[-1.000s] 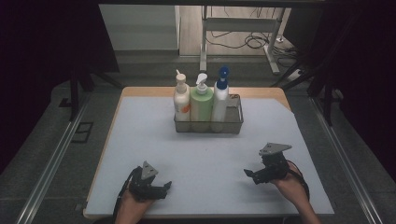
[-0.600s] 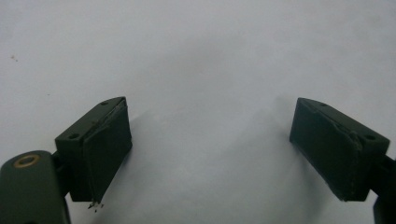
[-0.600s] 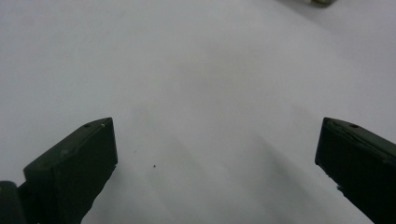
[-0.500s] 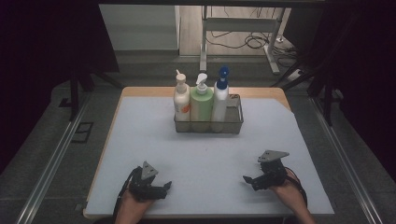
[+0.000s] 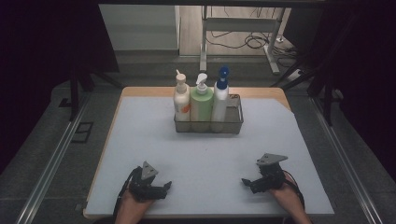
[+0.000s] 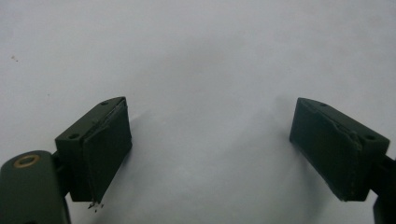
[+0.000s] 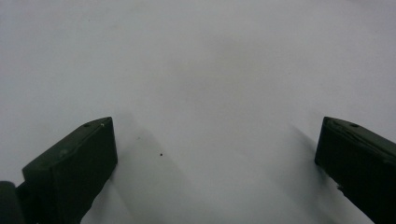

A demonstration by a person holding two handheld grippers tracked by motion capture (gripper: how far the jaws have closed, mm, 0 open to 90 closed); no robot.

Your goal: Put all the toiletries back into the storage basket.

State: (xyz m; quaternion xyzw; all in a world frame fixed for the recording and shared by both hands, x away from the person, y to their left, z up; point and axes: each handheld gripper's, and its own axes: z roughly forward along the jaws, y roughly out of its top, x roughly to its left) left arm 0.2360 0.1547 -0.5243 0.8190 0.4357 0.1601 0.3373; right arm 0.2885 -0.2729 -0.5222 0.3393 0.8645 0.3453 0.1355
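At the near edge of the table, your left gripper [image 5: 161,189] and right gripper [image 5: 248,184] both rest low on the pale mat [image 5: 205,154], jaws spread wide, nothing between them; in both gripper views you see bare mat between the black jaws. Nothing lies between your grippers and the wire basket [image 5: 208,125], which sits well apart at the far middle of the mat. Upright in the basket, side by side: a cream pump bottle [image 5: 181,100] with an orange mark at left, a green pump bottle [image 5: 201,104] in the middle, a white bottle with a blue top [image 5: 220,100] at right. Labels too small to read. Wooden table edge [image 5: 140,91] shows beyond the mat.
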